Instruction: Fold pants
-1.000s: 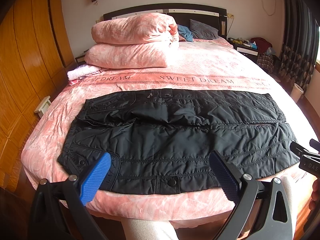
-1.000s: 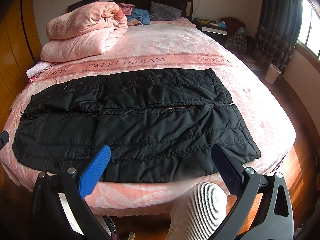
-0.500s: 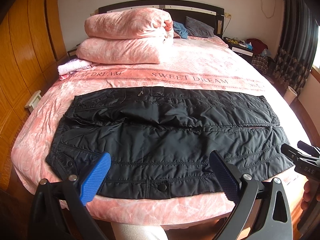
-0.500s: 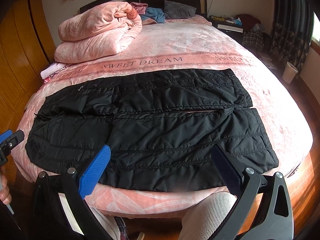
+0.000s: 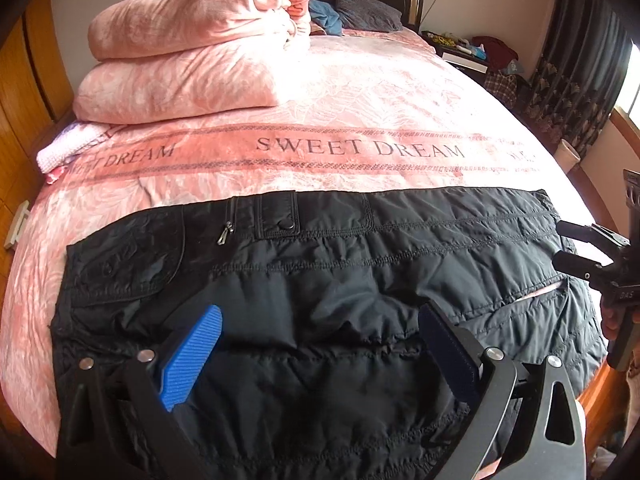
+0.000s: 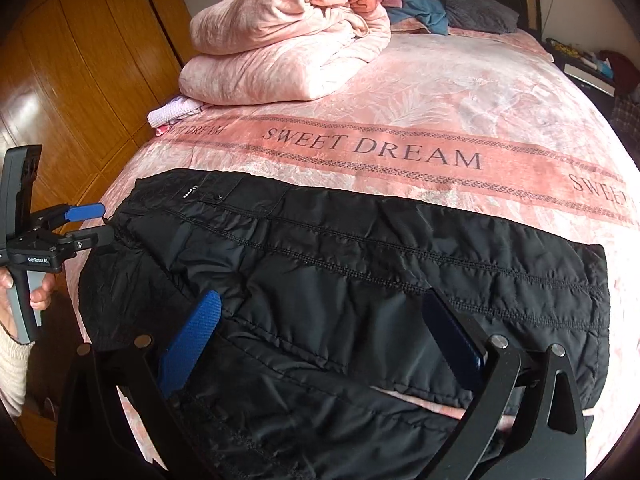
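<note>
Black quilted pants [image 5: 340, 280] lie flat across the pink bed, waistband to the left, leg cuffs to the right; they also show in the right wrist view [image 6: 360, 280]. My left gripper [image 5: 320, 344] is open, hovering low over the waist and seat area. My right gripper [image 6: 320, 332] is open over the legs, close above the cloth. The right gripper also shows at the right edge of the left wrist view [image 5: 560, 244], near the cuffs. The left gripper appears at the left of the right wrist view [image 6: 100, 222], open beside the waistband edge.
The pink bed [image 5: 360, 100] carries a "SWEET DREAM" band behind the pants. A folded pink duvet [image 5: 192, 48] is stacked at the back left. Wooden wardrobe doors [image 6: 80, 60] stand left of the bed. A nightstand with clutter [image 5: 472, 52] and dark curtains [image 5: 568, 60] are at the right.
Both grippers have moved forward and down over the pants, from in front of the bed's near edge to just above the cloth. Both stay open.
</note>
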{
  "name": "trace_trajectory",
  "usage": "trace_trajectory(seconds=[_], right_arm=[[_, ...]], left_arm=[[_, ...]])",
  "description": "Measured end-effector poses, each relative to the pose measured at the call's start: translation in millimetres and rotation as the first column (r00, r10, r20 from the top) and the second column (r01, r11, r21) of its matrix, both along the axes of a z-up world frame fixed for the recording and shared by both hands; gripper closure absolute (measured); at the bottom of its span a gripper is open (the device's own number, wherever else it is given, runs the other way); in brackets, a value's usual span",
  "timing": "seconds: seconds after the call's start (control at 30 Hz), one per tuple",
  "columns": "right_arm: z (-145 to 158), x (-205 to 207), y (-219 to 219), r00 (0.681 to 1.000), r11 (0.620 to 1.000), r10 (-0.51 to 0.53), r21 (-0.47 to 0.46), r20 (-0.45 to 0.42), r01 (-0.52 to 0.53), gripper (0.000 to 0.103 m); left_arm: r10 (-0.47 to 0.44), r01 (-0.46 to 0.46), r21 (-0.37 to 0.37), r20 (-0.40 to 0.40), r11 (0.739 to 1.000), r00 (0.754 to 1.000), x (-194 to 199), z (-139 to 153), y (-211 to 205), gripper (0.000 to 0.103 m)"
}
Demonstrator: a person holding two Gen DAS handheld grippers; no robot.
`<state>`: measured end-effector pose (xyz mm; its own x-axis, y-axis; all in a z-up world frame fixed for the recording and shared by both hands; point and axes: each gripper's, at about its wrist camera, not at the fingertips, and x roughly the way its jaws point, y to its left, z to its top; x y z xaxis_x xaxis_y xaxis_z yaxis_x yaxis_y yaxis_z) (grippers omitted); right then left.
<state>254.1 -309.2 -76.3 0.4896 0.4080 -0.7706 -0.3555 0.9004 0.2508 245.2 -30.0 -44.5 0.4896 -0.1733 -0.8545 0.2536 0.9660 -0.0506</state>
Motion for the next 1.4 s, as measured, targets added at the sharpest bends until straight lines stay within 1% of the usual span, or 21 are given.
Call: trace_trajectory(seconds=[0.13,0.27,0.37,0.43,0.5,0.57,0.63,0.7,0.77,0.83,0.87,0.9,0.93,0.97,1.0,1.03,1.13,1.2,1.3,1.37,1.4], right_arm=[[-35.5,60.0,-6.7,0.997,0.998,0.057,-0.021,-0.061,-0.058,0.002],[-59.5,105.0,-6.0,0.984,0.989,0.137,-0.031,-0.116,-0.141,0.002],[-69.0,127.7,-1.4,0.973,0.976,0.195,-0.079,-0.123,-0.205,0.002],[-75.0,141.6,-0.3,0.963,0.965,0.238,-0.083,-0.129,-0.250,0.002],[-83.1,152.1,2.3,0.942,0.948,0.293,-0.079,-0.163,-0.308,0.002],[-88.2,160.1,5.2,0.930,0.932,0.323,-0.110,-0.173,-0.344,0.002],[-93.5,166.2,7.6,0.919,0.916,0.349,-0.137,-0.185,-0.376,0.002],[-99.4,173.5,7.2,0.911,0.908,0.360,-0.146,-0.203,-0.392,0.002],[-104.1,178.6,8.0,0.897,0.900,0.383,-0.129,-0.219,-0.416,0.002],[-104.1,177.5,8.2,0.887,0.886,0.410,-0.139,-0.213,-0.443,0.003],[-103.8,175.6,8.5,0.885,0.878,0.416,-0.163,-0.209,-0.451,0.007],[-102.4,173.0,8.1,0.887,0.870,0.420,-0.192,-0.191,-0.454,0.024],[-99.7,170.1,6.0,0.887,0.868,0.428,-0.195,-0.175,-0.457,0.047],[-97.3,168.6,2.7,0.886,0.873,0.430,-0.172,-0.174,-0.457,0.058],[-96.9,168.6,-0.1,0.888,0.880,0.424,-0.150,-0.179,-0.451,0.078],[-95.3,165.2,-2.5,0.886,0.880,0.432,-0.135,-0.168,-0.455,0.090],[-86.4,150.9,-4.4,0.895,0.883,0.435,-0.151,-0.097,-0.445,0.097],[-75.2,139.7,-9.4,0.906,0.893,0.423,-0.156,-0.035,-0.423,0.097],[-58.5,125.7,-14.8,0.913,0.908,0.406,-0.135,0.044,-0.397,0.097],[-49.2,119.3,-13.6,0.910,0.909,0.407,-0.139,0.078,-0.394,0.097],[-45.5,116.5,-12.3,0.907,0.907,0.410,-0.150,0.093,-0.394,0.097]], left_arm=[[0.003,-0.004,-0.022,-0.066,1.000,0.998,63.3,-31.8,-10.0,0.004],[0.017,-0.023,-0.047,-0.117,0.999,0.993,112.1,-60.7,-17.0,0.004],[-0.010,0.007,-0.020,-0.123,1.000,0.992,139.7,-74.8,-28.4,0.005],[-0.047,0.045,-0.018,-0.129,0.999,0.991,156.2,-83.8,-36.9,0.007],[-0.094,0.091,-0.027,-0.145,0.995,0.985,169.1,-93.6,-43.5,0.019],[-0.137,0.136,-0.020,-0.171,0.991,0.976,180.3,-105.3,-50.5,0.025],[-0.191,0.191,-0.018,-0.174,0.981,0.966,185.6,-114.1,-56.9,0.026],[-0.246,0.248,-0.006,-0.156,0.969,0.957,186.4,-118.0,-63.6,0.025],[-0.314,0.316,-0.012,-0.154,0.949,0.937,185.8,-120.7,-70.1,0.023],[-0.364,0.368,-0.002,-0.156,0.930,0.918,183.1,-122.2,-75.8,0.021],[-0.387,0.391,0.000,-0.155,0.920,0.909,182.4,-122.4,-77.3,0.019],[-0.401,0.406,-0.002,-0.158,0.914,0.902,182.3,-122.1,-77.8,0.016],[-0.411,0.415,-0.006,-0.163,0.910,0.897,182.8,-121.9,-77.8,0.016],[-0.421,0.425,-0.009,-0.163,0.905,0.892,183.3,-121.5,-77.9,0.015],[-0.425,0.429,-0.006,-0.157,0.903,0.891,184.4,-120.7,-78.8,0.013],[-0.422,0.427,0.003,-0.151,0.904,0.894,186.1,-120.2,-79.0,0.013],[-0.431,0.439,0.031,-0.134,0.898,0.892,188.9,-119.6,-82.4,0.011],[-0.459,0.467,0.049,-0.128,0.883,0.879,189.0,-119.2,-88.7,0.010],[-0.509,0.518,0.046,-0.136,0.854,0.850,191.1,-121.1,-97.5,0.010],[-0.546,0.554,0.006,-0.165,0.833,0.822,193.8,-123.1,-101.4,0.010],[-0.563,0.567,-0.030,-0.180,0.823,0.807,194.7,-122.6,-102.6,0.010]])
